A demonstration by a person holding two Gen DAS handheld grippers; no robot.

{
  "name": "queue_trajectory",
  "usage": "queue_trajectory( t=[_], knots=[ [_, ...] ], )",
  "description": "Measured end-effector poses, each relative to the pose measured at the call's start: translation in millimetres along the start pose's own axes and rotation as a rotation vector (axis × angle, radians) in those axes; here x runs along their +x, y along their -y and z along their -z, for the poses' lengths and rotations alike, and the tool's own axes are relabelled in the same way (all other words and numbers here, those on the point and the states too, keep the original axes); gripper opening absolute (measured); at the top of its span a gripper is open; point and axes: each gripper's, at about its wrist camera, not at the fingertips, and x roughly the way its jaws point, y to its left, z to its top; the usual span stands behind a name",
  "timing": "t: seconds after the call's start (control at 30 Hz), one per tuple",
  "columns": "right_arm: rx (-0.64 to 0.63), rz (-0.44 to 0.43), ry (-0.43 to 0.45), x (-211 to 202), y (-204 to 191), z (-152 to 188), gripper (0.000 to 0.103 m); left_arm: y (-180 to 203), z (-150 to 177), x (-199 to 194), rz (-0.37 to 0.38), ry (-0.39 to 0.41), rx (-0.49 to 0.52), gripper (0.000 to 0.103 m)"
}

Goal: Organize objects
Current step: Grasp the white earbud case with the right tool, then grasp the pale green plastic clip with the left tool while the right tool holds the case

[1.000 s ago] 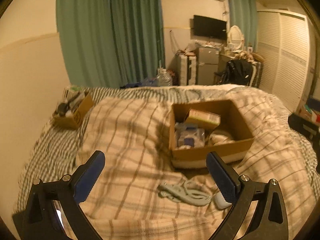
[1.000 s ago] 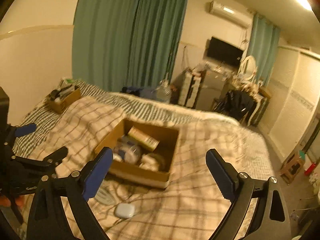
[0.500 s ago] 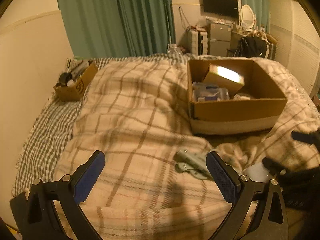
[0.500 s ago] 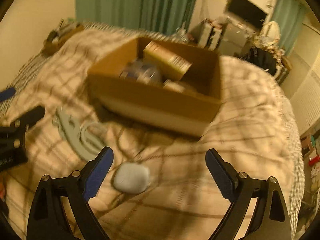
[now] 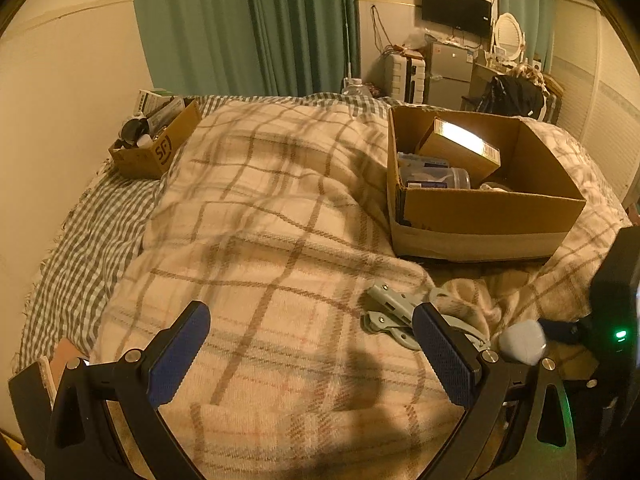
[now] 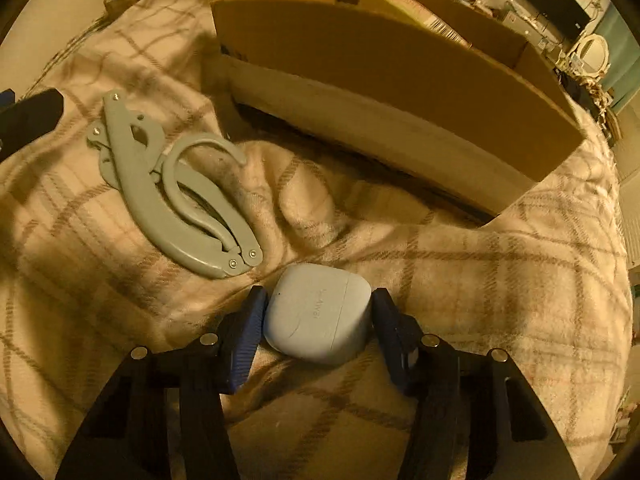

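My right gripper is shut on a pale blue earbud case that rests on the plaid blanket; both pads touch its sides. The case also shows in the left wrist view, with the right gripper beside it. A grey folding hanger lies on the blanket left of the case, and in the left wrist view partly behind my right finger. My left gripper is open and empty above the blanket. A large cardboard box holds a yellow carton and a clear tub.
A small cardboard box full of items sits at the far left by the wall. The bed's checked sheet runs along the left edge. The large box's near wall stands just beyond the case. Furniture and curtains fill the back of the room.
My right gripper has dropped to the blanket and closed on the earbud case. My left gripper has moved slightly forward and stays open.
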Motion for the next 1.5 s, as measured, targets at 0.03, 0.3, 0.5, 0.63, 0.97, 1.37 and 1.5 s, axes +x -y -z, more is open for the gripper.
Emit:
queue_trajectory(
  t=[0.03, 0.3, 0.5, 0.63, 0.97, 1.37, 1.5],
  knots=[
    [0.013, 0.003, 0.028, -8.3, 3.1, 1.4, 0.053, 2.0, 0.8, -2.7, 0.001, 0.003, 0.008, 0.103],
    [0.116, 0.088, 0.218, -74.3, 46.7, 10.0, 0.053, 38.9, 4.8, 8.2, 0.048, -0.098, 0.079, 0.103],
    [0.144, 0.017, 0.234, -70.7, 51.6, 11.7, 0.053, 76.9, 4.9, 41.2, 0.078, -0.197, 0.135, 0.103],
    [0.177, -0.038, 0.247, -71.6, 58.6, 7.4, 0.053, 85.3, 0.4, 60.7, 0.076, -0.231, 0.121, 0.103],
    [0.252, -0.063, 0.270, -77.1, 79.0, 16.4, 0.053, 102.0, -0.3, 69.1, 0.154, -0.222, 0.132, 0.049],
    [0.264, -0.026, 0.272, -83.4, 83.0, 19.4, 0.053, 93.0, -0.7, 32.9, 0.270, -0.164, 0.045, 0.025],
    [0.264, -0.028, 0.272, -82.9, 83.5, 19.4, 0.053, 105.9, -2.0, 25.0, 0.341, -0.149, 0.056, 0.024]
  ],
)
